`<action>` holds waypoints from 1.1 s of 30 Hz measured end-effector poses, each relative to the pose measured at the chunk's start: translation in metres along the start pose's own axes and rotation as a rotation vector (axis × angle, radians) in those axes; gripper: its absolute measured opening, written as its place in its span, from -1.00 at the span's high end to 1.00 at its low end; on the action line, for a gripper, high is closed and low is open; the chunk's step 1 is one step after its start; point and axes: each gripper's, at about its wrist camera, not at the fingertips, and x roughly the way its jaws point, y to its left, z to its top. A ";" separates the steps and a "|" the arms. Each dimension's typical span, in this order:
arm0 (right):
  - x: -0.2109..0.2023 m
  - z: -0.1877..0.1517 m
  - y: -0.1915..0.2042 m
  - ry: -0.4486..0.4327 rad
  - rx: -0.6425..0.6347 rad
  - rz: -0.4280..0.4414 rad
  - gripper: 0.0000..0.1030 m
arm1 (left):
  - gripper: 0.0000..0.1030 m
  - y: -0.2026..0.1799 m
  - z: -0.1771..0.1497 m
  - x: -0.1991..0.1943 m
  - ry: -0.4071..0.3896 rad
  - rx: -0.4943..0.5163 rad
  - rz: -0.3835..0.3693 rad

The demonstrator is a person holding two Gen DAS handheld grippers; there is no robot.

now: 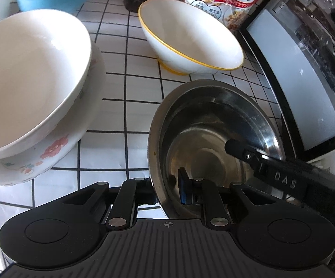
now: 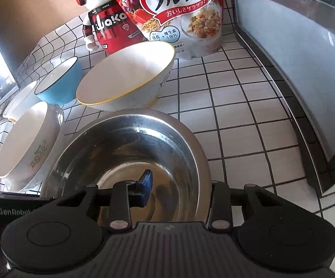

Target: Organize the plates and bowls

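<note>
Shiny stainless steel bowl (image 1: 213, 125), both claws clamped on its rim: left gripper (image 1: 167, 192), right gripper (image 2: 179, 190). Only right view showed waka figurine (image 2: 105, 23).

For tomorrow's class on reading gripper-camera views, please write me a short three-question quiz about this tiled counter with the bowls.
1. True or false: both claws grip the rim of the round stainless steel bowl.
2. Which bowl stands directly behind the steel bowl? A) the white bowl with the yellow rim B) the blue bowl with the white inside C) a green glass bowl
3. What does the plain white bowl sit in?

Key: 1 true: the left claw and the right claw each pinch its rim. 2 A. 3 A white dish with pink flowers.
</note>
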 end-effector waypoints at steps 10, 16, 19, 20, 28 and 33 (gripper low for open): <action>0.005 0.006 0.001 0.002 -0.035 0.009 0.30 | 0.65 -0.011 -0.004 0.000 -0.021 0.066 0.048; 0.003 0.005 0.001 0.013 -0.034 0.021 0.32 | 0.65 -0.005 -0.003 0.000 -0.016 0.003 0.036; 0.002 0.003 0.002 0.014 -0.039 0.020 0.32 | 0.65 -0.003 -0.004 -0.001 -0.028 -0.021 0.030; 0.002 0.003 0.002 0.016 -0.040 0.020 0.32 | 0.66 -0.002 -0.005 -0.001 -0.032 -0.027 0.031; -0.002 0.006 0.003 0.034 -0.028 0.019 0.34 | 0.67 -0.004 -0.002 -0.001 0.001 -0.056 0.040; -0.014 0.008 0.008 0.020 -0.034 0.018 0.34 | 0.68 -0.005 0.000 -0.009 -0.011 -0.053 0.025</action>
